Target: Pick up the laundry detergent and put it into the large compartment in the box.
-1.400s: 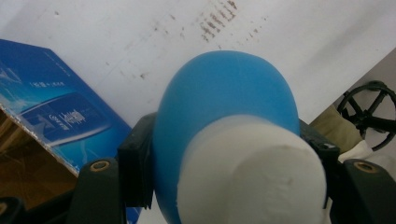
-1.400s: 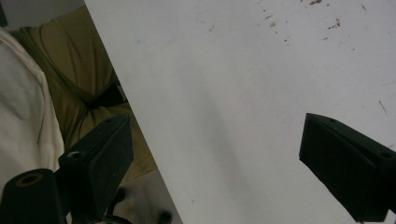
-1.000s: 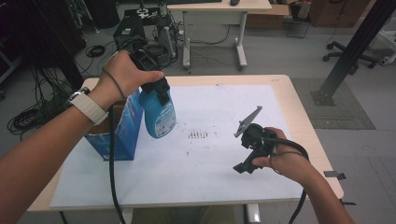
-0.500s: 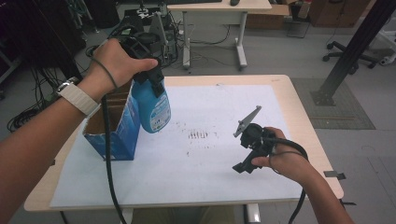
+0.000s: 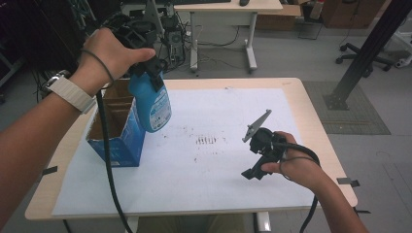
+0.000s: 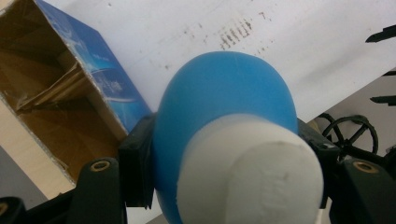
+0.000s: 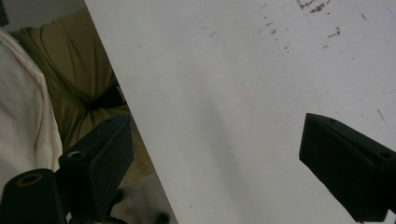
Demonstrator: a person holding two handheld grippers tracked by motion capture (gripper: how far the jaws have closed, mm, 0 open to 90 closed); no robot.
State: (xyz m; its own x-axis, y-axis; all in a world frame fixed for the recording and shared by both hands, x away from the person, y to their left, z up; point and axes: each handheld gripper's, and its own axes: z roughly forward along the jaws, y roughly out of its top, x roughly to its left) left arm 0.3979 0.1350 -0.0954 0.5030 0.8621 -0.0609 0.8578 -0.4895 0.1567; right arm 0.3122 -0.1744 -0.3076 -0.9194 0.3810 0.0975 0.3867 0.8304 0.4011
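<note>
High view: the left gripper point(image 5: 145, 63) pinches the blue bottle point(image 5: 151, 103) by its upper part, the bottle hanging below the jaws clear of the white sheet point(image 5: 204, 194); its long axis runs near upright, base tilted a little toward the sheet's middle; the open cardboard box point(image 5: 116, 141) stands just beside and below it, on the bottle's left; the right gripper point(image 5: 252, 171) rests low over the sheet, well apart to the right, so the left hand is by far the nearer.

Left gripper view: the black jaws press on either side of the bottle point(image 6: 224, 116), white cap point(image 6: 252, 182) toward the camera; the box point(image 6: 65, 107) lies down and to the left.

Right gripper view: the right gripper point(image 7: 215, 154) stands spread, nothing between its jaws; bare sheet point(image 7: 224, 84) beyond.
</note>
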